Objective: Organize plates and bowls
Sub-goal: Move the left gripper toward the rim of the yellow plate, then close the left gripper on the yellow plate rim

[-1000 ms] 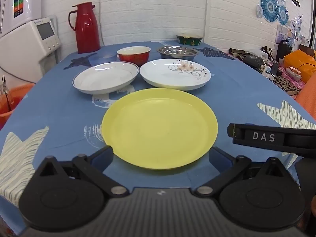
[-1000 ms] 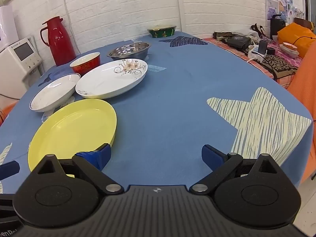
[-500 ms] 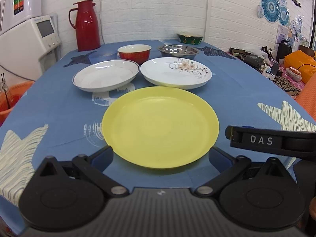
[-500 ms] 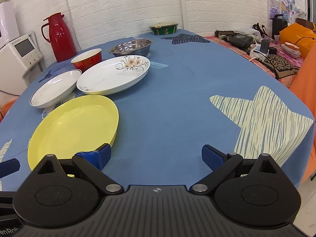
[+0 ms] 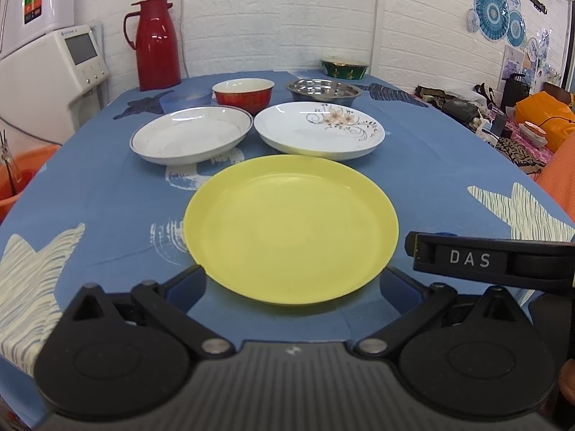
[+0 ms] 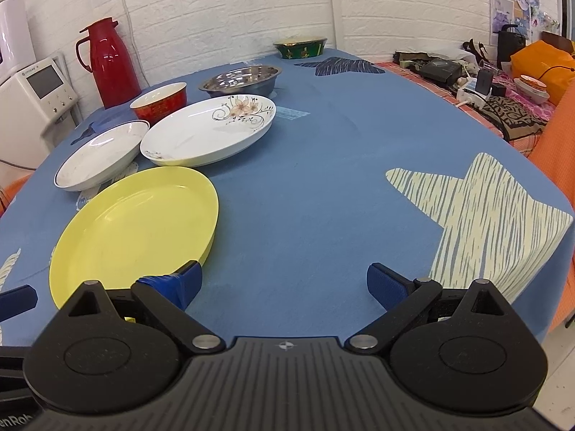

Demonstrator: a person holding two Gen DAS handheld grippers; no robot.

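Left gripper (image 5: 293, 283) and right gripper (image 6: 284, 285) both gape empty; the round yellow plastic plate (image 5: 291, 228) apparently hides the left fingertips' ends.

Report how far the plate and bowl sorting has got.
Done: nothing looks stacked; the yellow plate, rimmed white plate, floral plate, red bowl, steel bowl and green bowl sit singly. In hand: nothing; the left gripper and right gripper are open. Left: all grouping.
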